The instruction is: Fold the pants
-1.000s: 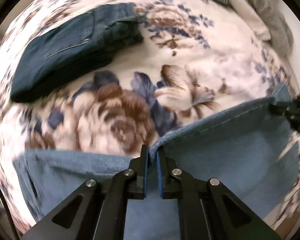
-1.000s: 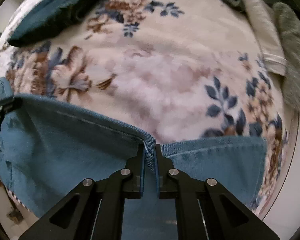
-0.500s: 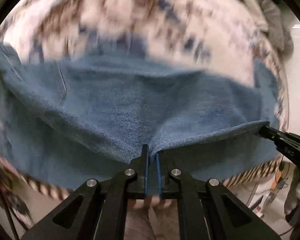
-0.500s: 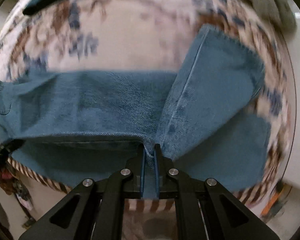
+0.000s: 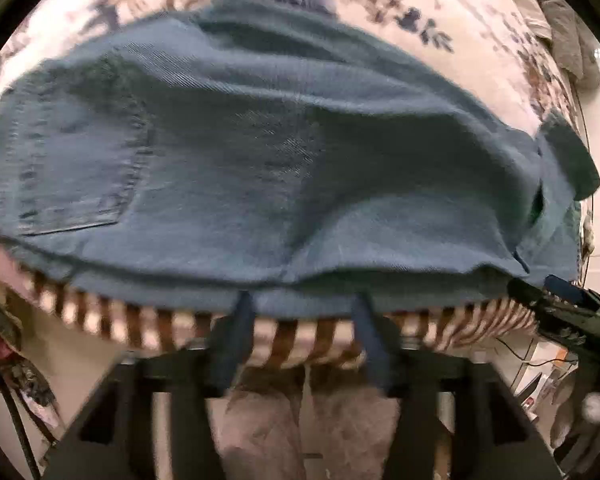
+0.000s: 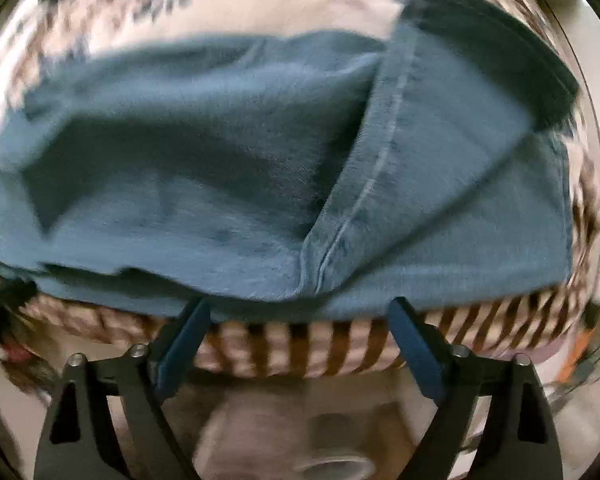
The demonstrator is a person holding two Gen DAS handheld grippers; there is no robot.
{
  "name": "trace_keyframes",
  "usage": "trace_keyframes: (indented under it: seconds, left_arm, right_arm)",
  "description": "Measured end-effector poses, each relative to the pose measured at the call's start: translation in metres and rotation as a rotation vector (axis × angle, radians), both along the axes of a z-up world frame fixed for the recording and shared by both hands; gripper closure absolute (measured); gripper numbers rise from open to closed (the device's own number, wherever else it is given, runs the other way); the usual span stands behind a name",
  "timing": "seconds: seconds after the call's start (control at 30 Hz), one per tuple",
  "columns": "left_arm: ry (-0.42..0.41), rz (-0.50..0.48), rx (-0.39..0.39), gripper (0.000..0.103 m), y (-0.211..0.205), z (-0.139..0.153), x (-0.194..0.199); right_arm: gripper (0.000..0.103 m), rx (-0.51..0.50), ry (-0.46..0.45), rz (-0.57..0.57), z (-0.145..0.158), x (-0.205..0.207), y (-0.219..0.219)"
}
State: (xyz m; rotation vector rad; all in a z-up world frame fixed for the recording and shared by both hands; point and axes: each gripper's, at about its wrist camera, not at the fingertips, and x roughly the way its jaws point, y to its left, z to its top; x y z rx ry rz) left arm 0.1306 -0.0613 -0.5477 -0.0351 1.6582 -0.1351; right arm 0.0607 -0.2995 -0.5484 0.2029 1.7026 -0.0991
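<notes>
Left gripper (image 5: 302,312): matte black angular arms, blue finger pads (image 5: 236,332). Right gripper (image 6: 300,320): same black frame, silver screws near pad bases, blue pads (image 6: 414,348).

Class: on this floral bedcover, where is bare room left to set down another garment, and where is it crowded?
Bare floral cover lies beyond the jeans' far edge. The near striped edge is crowded: jeans overhang it, with both open tongs, left and right, just before it.
</notes>
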Motion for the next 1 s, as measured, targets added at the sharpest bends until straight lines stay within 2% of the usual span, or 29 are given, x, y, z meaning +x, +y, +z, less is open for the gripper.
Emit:
trace_keyframes:
  seconds: [0.03,0.07,0.17,0.2,0.27,0.37,0.47,0.53,0.57,0.6,0.63,0.67,0.7,0.8,0.87,0.93,1.0]
  left_arm:
    - [-0.023,-0.008,0.022,0.022,-0.003,0.01,-0.002]
    - [-0.055,-0.017,0.049,0.016,-0.009,0.021,-0.002]
    - [-0.152,-0.053,0.114,0.013,-0.026,0.041,0.002]
    - [-0.202,-0.075,0.171,0.013,-0.035,0.043,0.006]
    - [-0.245,-0.101,0.234,0.013,-0.051,0.034,0.023]
    - [-0.251,-0.122,0.287,0.013,-0.078,0.011,0.055]
    - [-0.251,-0.131,0.305,0.013,-0.095,-0.001,0.075]
    - [-0.263,-0.146,0.319,0.013,-0.105,0.001,0.078]
    - [-0.269,-0.156,0.328,0.013,-0.109,0.003,0.078]
    - [-0.269,-0.163,0.336,0.013,-0.112,0.003,0.078]
    - [-0.265,-0.16,0.338,0.013,-0.113,0.003,0.077]
    - [-0.26,-0.154,0.331,0.013,-0.112,0.005,0.073]
    - [-0.254,-0.147,0.318,0.013,-0.112,0.007,0.069]
    - [-0.229,-0.14,0.286,0.013,-0.11,0.009,0.053]
    - [-0.208,-0.138,0.274,0.013,-0.11,0.007,0.04]
    - [-0.185,-0.141,0.264,0.013,-0.113,0.004,0.028]
    - [-0.169,-0.152,0.26,0.013,-0.117,-0.001,0.018]
  right_arm:
    - [0.01,0.027,-0.011,-0.05,0.01,-0.006,-0.008]
    - [0.01,0.048,-0.033,-0.111,0.023,-0.011,-0.019]
    - [0.01,0.068,-0.111,-0.267,0.053,-0.014,-0.055]
    - [0.01,0.061,-0.127,-0.304,0.058,-0.01,-0.066]
    - [0.01,0.045,-0.153,-0.376,0.059,0.009,-0.092]
    - [0.01,0.019,-0.164,-0.451,0.044,0.055,-0.118]
    - [0.011,0.011,-0.117,-0.492,0.011,0.117,-0.137]
    - [0.013,-0.001,-0.069,-0.467,-0.015,0.142,-0.136]
    - [0.017,-0.021,-0.049,-0.447,-0.024,0.146,-0.135]
    - [0.04,-0.065,-0.032,-0.43,-0.03,0.147,-0.135]
    - [0.062,-0.107,-0.041,-0.427,-0.03,0.142,-0.137]
    - [0.071,-0.084,-0.083,-0.451,-0.024,0.134,-0.141]
    - [0.092,-0.068,-0.124,-0.492,-0.013,0.119,-0.148]
    - [0.092,-0.054,-0.224,-0.579,0.026,0.07,-0.167]
    - [0.092,-0.061,-0.24,-0.639,0.046,0.024,-0.183]
    - [0.089,-0.009,-0.179,-0.709,0.044,-0.02,-0.199]
    - [0.081,0.089,-0.133,-0.807,0.026,-0.055,-0.218]
